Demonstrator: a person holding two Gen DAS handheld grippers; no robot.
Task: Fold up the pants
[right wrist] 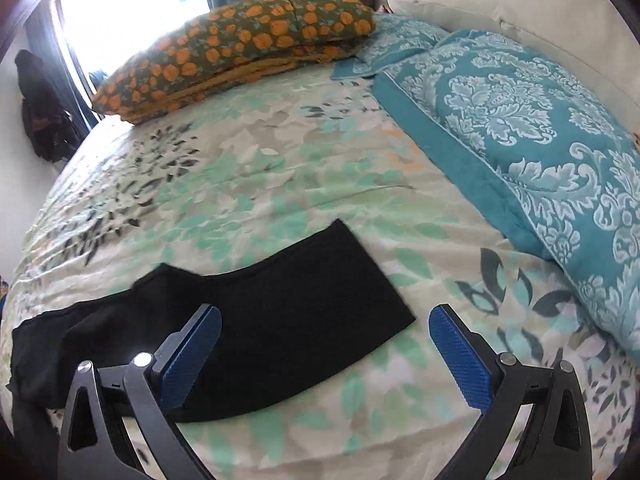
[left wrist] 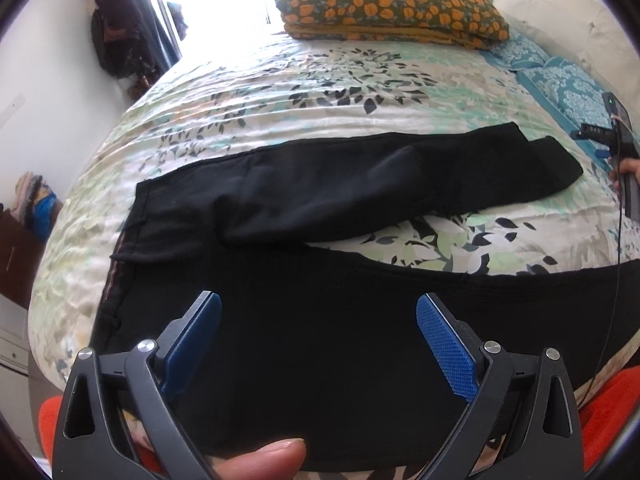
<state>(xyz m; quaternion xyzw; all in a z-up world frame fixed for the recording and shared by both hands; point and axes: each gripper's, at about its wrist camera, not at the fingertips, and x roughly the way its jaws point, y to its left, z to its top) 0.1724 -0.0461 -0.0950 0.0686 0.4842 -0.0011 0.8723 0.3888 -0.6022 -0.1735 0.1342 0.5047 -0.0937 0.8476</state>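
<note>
Over the bed, both units hover with nothing held:
left hand-held gripper (left wrist: 318,344): jaws spread wide, empty; it hangs above the near, seat part of the pants (left wrist: 320,340). Your thumb (left wrist: 264,458) shows at the frame's bottom edge.
right hand-held gripper (right wrist: 325,350): jaws spread wide, empty; left pad sits over the leg end (right wrist: 300,320), right pad over bare bedspread (right wrist: 280,168).
pants: black, flat on the bedspread, waistband to your left, legs running right; the far leg (left wrist: 360,184) lies apart from the near one, a wedge of bedspread between.
risk: you could pinch only the top layer, since black on black hides the edges; the fold would then drag crooked.
risk: the bedspread may get caught with the hem, as the right pad is over it.
hidden: the near leg's hem is cut off in the left view; the waistband's lower corner is lost in shadow.
blur: right view smeared, so hem detail is unclear.
beyond: folded floral blanket (right wrist: 236,44), teal pillow (right wrist: 520,128).
</note>
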